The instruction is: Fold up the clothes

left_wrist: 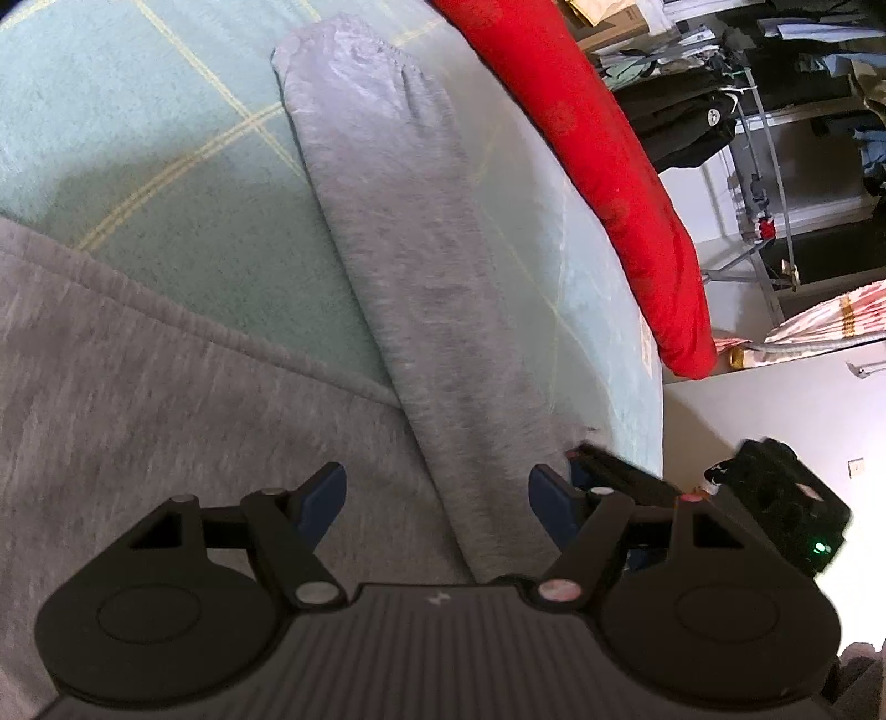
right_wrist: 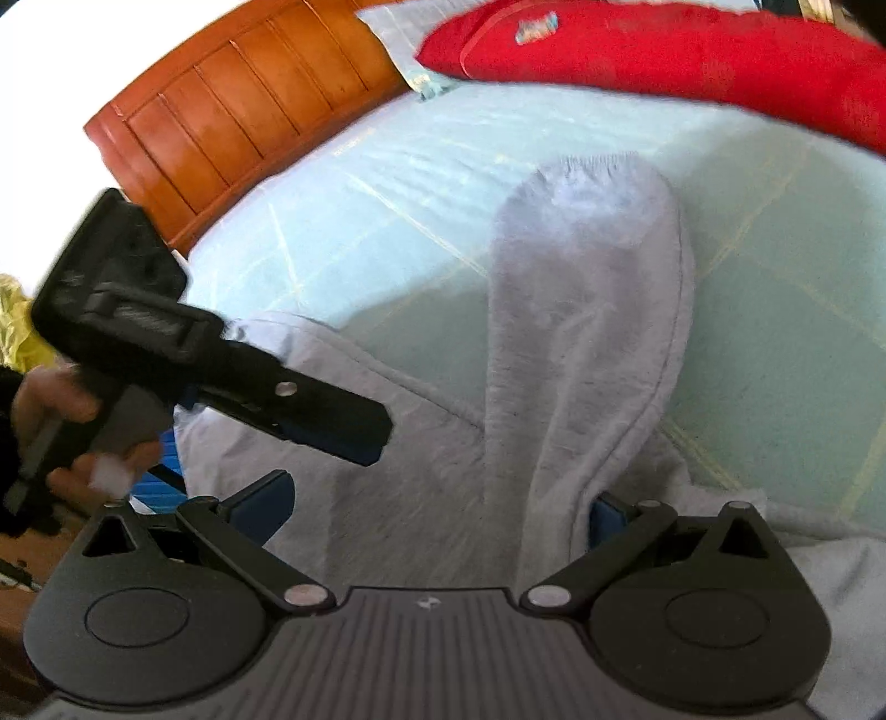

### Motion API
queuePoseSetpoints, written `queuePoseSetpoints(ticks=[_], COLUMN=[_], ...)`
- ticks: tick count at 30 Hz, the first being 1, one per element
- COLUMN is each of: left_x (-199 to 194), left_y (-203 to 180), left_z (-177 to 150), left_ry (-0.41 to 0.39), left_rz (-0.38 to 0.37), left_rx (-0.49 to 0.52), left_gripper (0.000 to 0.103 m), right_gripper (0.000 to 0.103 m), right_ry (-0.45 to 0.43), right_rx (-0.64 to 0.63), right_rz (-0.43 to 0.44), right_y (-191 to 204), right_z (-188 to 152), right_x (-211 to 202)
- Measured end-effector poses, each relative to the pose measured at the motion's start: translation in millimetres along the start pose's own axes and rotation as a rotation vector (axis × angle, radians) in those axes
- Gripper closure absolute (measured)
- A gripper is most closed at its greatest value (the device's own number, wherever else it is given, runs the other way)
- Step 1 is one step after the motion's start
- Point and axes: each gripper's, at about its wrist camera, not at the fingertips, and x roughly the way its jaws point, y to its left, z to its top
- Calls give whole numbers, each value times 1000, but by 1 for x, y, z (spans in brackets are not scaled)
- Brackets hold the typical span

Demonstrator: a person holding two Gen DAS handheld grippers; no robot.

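A grey knit garment lies spread on the pale green checked bed sheet. Its long tube-shaped part runs away from me and ends in a gathered cuff. My left gripper hovers over the near end of that part, open, its blue pads wide on either side of the cloth. My right gripper is open over the same long part; a fold of cloth half hides its right finger. Each gripper shows in the other's view: the right, the left, held by a hand.
A long red cushion lies along the far side of the bed. A wooden headboard closes one end. Beyond the bed edge stand a metal clothes rack with dark garments and patterned fabric.
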Motion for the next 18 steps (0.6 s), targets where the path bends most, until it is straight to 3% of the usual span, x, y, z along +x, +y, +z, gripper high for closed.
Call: queuePoseSetpoints(ticks=[8,11,15,18], left_x=[-11,-11,-5,2], left_y=[8,11,18,22], left_z=[2,-1,-6,-9], left_ry=[-20,-21,4,31], left_rz=[-44,-48,-51,-62], left_rx=[-22,-33,-53,-56], left_gripper=[30,30,30,30], right_gripper=[0,0,0,0], right_ry=[1,84,250,258], right_rx=[-4,-9,-73,-62], right_rz=[283,413,404,380], right_y=[27,39,52,52], right_z=[-7,-16,-40,-45], right_x=[-19,-15,11,16])
